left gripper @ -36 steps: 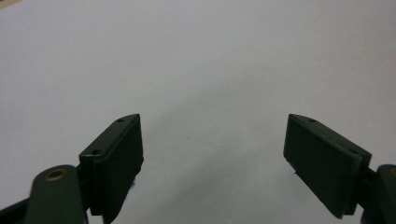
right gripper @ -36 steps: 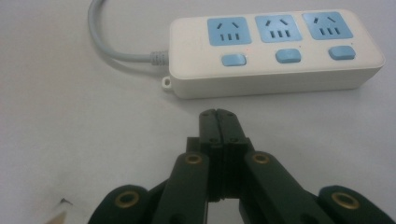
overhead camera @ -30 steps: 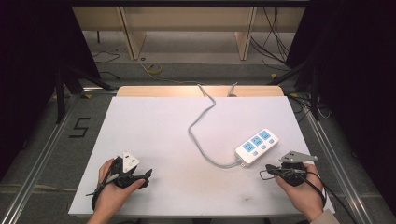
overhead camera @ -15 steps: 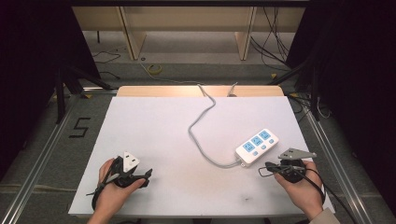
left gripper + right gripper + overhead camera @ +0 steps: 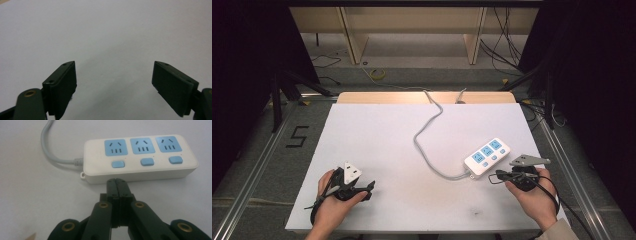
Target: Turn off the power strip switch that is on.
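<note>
Now we count two grippers, one power strip (image 5: 487, 157), one grey cord (image 5: 428, 142). Landmark: power strip on white table (image 5: 377, 130). Left gripper (image 5: 371, 186) well apart, left of strip, near front edge; we see its jaws wide open, nothing between. Strip: three blue sockets, three blue buttons; long axis slants, cord end nearer us, other end pointing away, rightward. Right gripper (image 5: 116, 182) just beside strip's near side; we see jaws pressed together, empty.
</note>
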The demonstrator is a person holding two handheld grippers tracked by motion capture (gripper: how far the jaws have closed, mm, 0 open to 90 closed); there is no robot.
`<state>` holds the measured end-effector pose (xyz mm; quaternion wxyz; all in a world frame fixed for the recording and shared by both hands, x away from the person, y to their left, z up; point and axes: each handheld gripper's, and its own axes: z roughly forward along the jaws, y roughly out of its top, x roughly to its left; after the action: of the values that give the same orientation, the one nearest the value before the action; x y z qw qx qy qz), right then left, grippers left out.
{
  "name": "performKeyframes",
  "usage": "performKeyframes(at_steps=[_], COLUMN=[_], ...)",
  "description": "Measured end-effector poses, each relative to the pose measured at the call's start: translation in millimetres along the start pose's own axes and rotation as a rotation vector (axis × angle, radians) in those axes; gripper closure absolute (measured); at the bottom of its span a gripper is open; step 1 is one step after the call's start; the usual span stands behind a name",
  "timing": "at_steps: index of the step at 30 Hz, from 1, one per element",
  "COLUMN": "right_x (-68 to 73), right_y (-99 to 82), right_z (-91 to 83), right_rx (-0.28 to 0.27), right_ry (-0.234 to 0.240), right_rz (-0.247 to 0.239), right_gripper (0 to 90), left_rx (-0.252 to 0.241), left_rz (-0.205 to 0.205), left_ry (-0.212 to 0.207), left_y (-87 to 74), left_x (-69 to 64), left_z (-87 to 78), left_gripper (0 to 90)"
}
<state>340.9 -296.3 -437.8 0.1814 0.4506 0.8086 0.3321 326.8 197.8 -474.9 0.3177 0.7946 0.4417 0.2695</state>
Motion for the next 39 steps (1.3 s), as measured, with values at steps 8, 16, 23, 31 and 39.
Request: performKeyframes(at_steps=[8,16,23,31,39], right_x=[-2.6,-3.0,-4.3,-3.7,-4.5], right_y=[4.1,8.5,13.3,17.2,21.2], right_z=[2.2,4.4,6.5,9.7,11.9], right_rx=[0.013,0.020,0.024,0.034,0.041], right_ry=[0.000,0.001,0.005,0.012,0.012], right_rz=[-0.001,-0.002,-0.005,-0.011,-0.016], right_gripper=[90.0,90.0,90.0,90.0,90.0], left_rx=[0.004,0.003,0.005,0.006,0.006], left_rz=[0.000,0.002,0.003,0.003,0.002], left_ry=[-0.001,-0.002,-0.002,-0.002,-0.001], left_y=[-0.1,0.0,-0.1,-0.1,-0.1], left_x=[0.3,0.2,0.2,0.5,0.6], left_z=[0.2,0.4,0.7,0.6,0.7], left_gripper=[19.2,19.2,19.2,19.2,19.2])
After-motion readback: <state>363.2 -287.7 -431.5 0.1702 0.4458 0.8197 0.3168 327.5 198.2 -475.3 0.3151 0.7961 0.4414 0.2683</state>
